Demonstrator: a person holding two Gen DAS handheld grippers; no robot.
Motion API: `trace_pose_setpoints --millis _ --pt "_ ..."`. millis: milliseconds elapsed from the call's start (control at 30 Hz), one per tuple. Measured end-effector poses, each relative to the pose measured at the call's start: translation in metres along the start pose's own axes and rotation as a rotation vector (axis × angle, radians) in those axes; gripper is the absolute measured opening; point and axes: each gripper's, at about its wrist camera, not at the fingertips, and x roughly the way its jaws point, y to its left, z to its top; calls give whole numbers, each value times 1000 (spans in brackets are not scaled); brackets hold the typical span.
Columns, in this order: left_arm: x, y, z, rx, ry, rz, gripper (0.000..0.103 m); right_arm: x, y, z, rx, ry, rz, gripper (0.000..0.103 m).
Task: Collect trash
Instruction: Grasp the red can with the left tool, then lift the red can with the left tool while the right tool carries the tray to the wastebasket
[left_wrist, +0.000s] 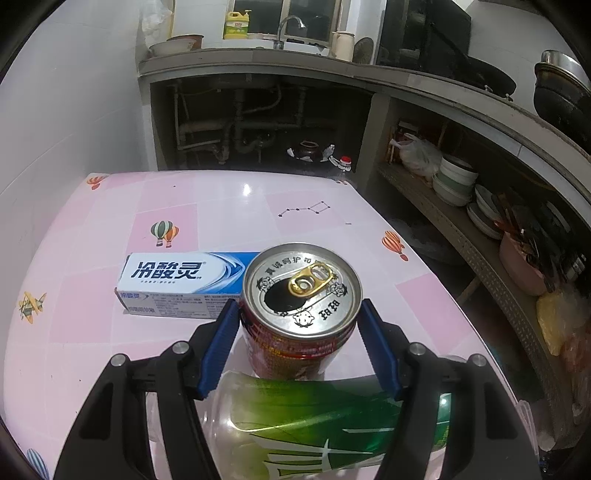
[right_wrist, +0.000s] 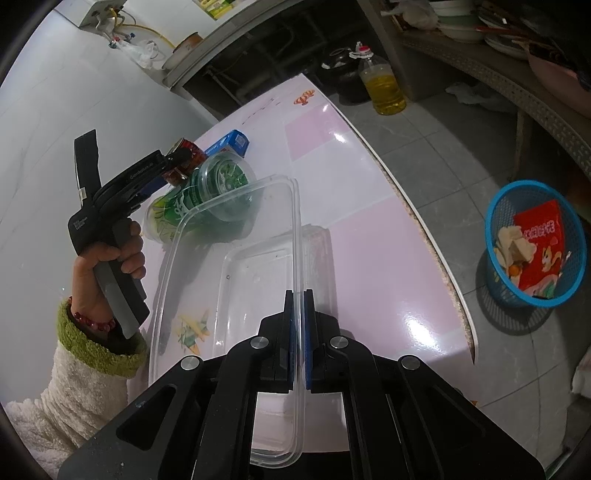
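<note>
1. My left gripper (left_wrist: 299, 317) has its jaws set on either side of an upright red drink can (left_wrist: 301, 306), blue pads against its sides just under the rim; the can's pull tab is bent up and the opening is visible.
2. The can stands on the pink tabletop (left_wrist: 92, 325), right beside a blue-and-white toothpaste box (left_wrist: 184, 282) lying flat behind it.
3. A clear cup with a green label (left_wrist: 314, 424) lies on its side just in front of the can, under my left gripper.
4. My right gripper (right_wrist: 300, 306) has its jaws pinched narrow on the long rim of a clear plastic food container (right_wrist: 236, 266); the rim runs between the pads.
5. From the right wrist view, the container is tilted, open side toward the left, its far end close to the green cup.
6. A blue mesh wastebasket (right_wrist: 532, 243) stands on the tiled floor to the right of the tabletop, well apart from both grippers, with a red wrapper (right_wrist: 543, 247) and crumpled paper inside.
7. A bottle of yellow oil (right_wrist: 382, 85) stands on the floor beyond the tabletop's far edge.
</note>
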Motion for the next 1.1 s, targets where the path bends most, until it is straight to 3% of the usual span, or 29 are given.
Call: trace_pose_setpoints --millis 1100 --pt "-49 9 7 -64 -141 -34 63 -1 1 6 1 -39 -18 3"
